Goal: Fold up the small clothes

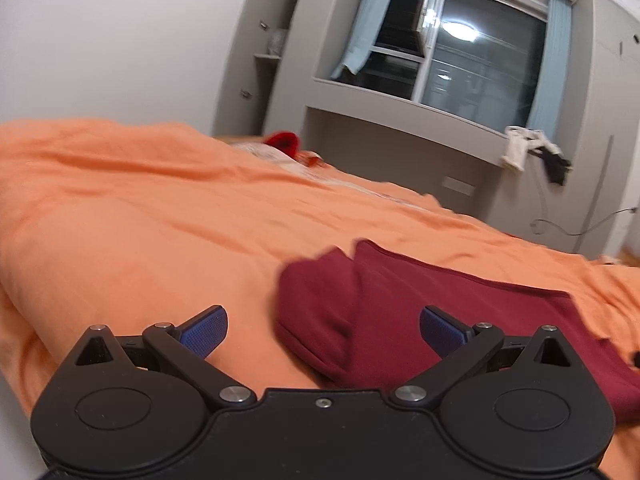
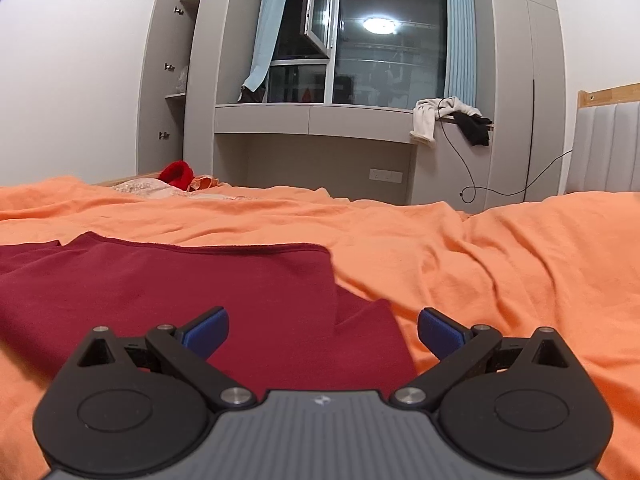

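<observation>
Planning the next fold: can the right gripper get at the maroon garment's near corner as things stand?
Probably yes. The right gripper has its jaws wide open just above the maroon garment, which lies flat on the orange bedspread with nothing covering it.

Quick headcount from where I'm standing: one dark red knit garment [image 2: 168, 292] lying on one rumpled orange bed sheet [image 2: 500, 264]. Two black grippers with blue pads, the left one [image 1: 323, 330] and the right one [image 2: 323, 330], both spread wide with nothing between the pads. Up at 11 o'clock on the bed, one fuzzy bright red item [image 2: 177, 174]. On the grey window ledge [image 2: 312, 118] at about 1 o'clock, one cream cloth [image 2: 426, 120] and one black cloth [image 2: 476, 128]. Two pale blue curtains [image 2: 268, 28], one window.
</observation>
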A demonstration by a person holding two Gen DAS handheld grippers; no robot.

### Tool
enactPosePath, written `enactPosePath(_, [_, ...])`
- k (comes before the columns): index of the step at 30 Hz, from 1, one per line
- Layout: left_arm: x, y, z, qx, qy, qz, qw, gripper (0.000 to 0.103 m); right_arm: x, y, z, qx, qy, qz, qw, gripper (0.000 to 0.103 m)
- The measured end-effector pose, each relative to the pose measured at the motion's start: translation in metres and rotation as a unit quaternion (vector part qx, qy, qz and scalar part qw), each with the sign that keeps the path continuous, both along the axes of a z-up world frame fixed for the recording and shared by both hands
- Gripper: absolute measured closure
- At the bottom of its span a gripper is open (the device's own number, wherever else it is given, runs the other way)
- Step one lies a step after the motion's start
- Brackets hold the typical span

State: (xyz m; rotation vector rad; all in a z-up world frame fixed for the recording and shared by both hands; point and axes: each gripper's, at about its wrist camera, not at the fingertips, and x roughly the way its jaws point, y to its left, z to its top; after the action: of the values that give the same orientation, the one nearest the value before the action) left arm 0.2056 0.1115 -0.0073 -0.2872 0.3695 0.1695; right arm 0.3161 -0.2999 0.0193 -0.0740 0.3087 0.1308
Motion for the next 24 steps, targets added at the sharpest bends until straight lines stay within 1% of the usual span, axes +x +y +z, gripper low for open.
enactPosePath(2, [-0.003, -0.003, -0.004, -0.018, 0.003, -0.018, 0.9997, 0.001, -0.001, 0.007, -0.001, 0.001, -0.005, 0.006, 1.000, 0.000])
enactPosePath(4, [-0.006, -0.007, -0.006, -0.031, 0.001, -0.047, 0.9984, 0.001, -0.002, 0.016, 0.000, 0.001, -0.008, 0.015, 1.000, 0.000])
enactPosePath(8, [-0.014, -0.017, -0.007, -0.037, -0.012, -0.119, 0.9921, 0.001, 0.000, 0.028, 0.001, 0.004, -0.006, 0.031, 1.000, 0.000])
enactPosePath(9, [-0.014, -0.019, -0.008, -0.039, -0.010, -0.134, 0.9901, 0.001, 0.000, 0.031, 0.000, 0.004, -0.004, 0.034, 0.999, 0.000])
enactPosePath(12, [-0.007, -0.027, -0.014, -0.059, 0.010, -0.187, 0.9805, 0.001, 0.001, 0.040, -0.002, 0.007, -0.001, 0.044, 0.999, 0.000])
enactPosePath(15, [0.001, -0.033, -0.020, -0.079, 0.024, -0.221, 0.9717, 0.001, 0.001, 0.049, -0.002, 0.012, -0.001, 0.057, 0.998, 0.000])
enactPosePath(17, [0.008, -0.035, -0.025, -0.103, 0.037, -0.234, 0.9661, 0.001, 0.001, 0.055, -0.002, 0.014, -0.001, 0.068, 0.998, 0.000])
enactPosePath(20, [0.023, -0.035, -0.034, -0.141, 0.061, -0.235, 0.9600, 0.001, 0.004, 0.060, -0.003, 0.015, 0.000, 0.077, 0.997, 0.000])
enactPosePath(22, [0.032, -0.037, -0.039, -0.156, 0.070, -0.226, 0.9588, 0.001, 0.006, 0.063, -0.003, 0.017, 0.002, 0.079, 0.997, 0.000])
enactPosePath(24, [0.040, -0.037, -0.042, -0.170, 0.071, -0.216, 0.9590, 0.001, 0.008, 0.066, -0.004, 0.018, 0.005, 0.081, 0.997, 0.000])
